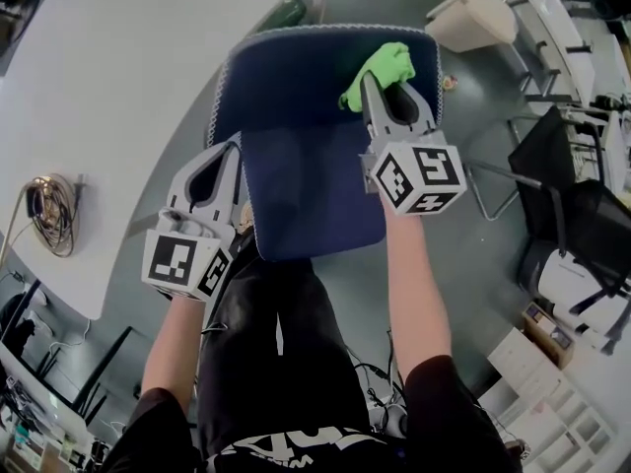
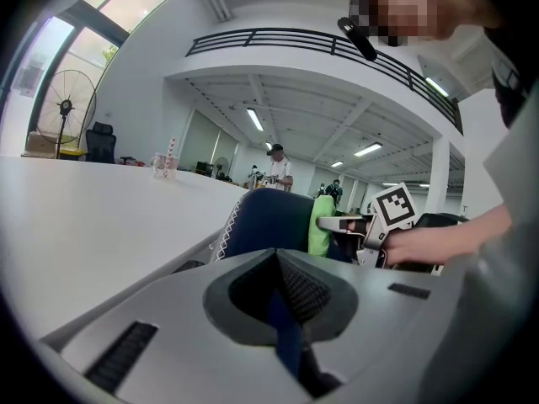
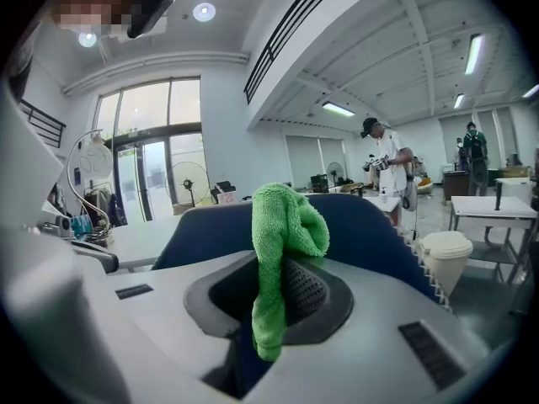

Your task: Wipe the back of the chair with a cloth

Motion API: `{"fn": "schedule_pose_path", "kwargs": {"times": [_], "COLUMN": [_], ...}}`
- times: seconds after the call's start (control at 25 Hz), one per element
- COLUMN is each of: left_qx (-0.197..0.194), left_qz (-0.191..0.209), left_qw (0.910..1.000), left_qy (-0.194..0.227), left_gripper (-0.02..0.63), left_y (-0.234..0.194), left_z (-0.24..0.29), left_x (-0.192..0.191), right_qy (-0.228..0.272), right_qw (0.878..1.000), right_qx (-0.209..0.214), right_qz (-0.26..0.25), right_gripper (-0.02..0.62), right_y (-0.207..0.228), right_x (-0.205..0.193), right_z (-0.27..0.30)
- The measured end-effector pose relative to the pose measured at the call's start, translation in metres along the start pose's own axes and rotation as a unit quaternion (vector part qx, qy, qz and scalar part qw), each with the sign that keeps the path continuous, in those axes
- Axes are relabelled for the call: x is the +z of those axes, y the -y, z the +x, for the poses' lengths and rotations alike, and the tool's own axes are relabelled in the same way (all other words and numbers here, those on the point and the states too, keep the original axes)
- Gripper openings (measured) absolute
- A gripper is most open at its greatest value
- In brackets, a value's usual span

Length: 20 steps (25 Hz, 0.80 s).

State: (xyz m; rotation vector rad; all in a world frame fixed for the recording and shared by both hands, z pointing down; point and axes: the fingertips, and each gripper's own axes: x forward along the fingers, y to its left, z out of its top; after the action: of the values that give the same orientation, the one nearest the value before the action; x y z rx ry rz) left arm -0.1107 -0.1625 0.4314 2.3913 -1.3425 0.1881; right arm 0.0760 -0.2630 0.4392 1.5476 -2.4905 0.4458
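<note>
Here the right gripper (image 1: 373, 87) pinches the green cloth (image 1: 382, 65) at the chair back (image 1: 296, 77) (seemingly touching); the left gripper (image 1: 233, 152) is closed and empty.

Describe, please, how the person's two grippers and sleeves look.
The left gripper and right gripper are light grey tapered shells, each carrying a white cube printed with black square markers. The person wears short black sleeves.
</note>
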Motion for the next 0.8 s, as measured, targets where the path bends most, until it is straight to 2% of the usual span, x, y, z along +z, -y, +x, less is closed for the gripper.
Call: {"fn": "schedule_pose_path", "kwargs": {"times": [0.32, 0.68, 0.8], "left_qx": [0.021, 0.036, 0.035], "left_qz": [-0.010, -0.024, -0.028], "left_qw": [0.9997, 0.9990, 0.9990], "left_qy": [-0.001, -0.005, -0.008], "left_gripper": [-0.005, -0.004, -0.005], "left_y": [-0.017, -0.026, -0.024], "left_z": [-0.014, -0.027, -0.028], "left_x": [-0.010, -0.023, -0.027], "right_qy": [-0.012, -0.012, -0.004], "right_qw": [0.994, 0.982, 0.981], "right_qx": [0.106, 0.186, 0.196], "right_qz": [-0.005, -0.004, -0.007], "right_gripper": [0.055, 0.055, 0.055], "right_y": [-0.107, -0.186, -0.193], "right_x": [-0.018, -0.030, -0.030], "right_z": [0.026, 0.029, 0.015]}}
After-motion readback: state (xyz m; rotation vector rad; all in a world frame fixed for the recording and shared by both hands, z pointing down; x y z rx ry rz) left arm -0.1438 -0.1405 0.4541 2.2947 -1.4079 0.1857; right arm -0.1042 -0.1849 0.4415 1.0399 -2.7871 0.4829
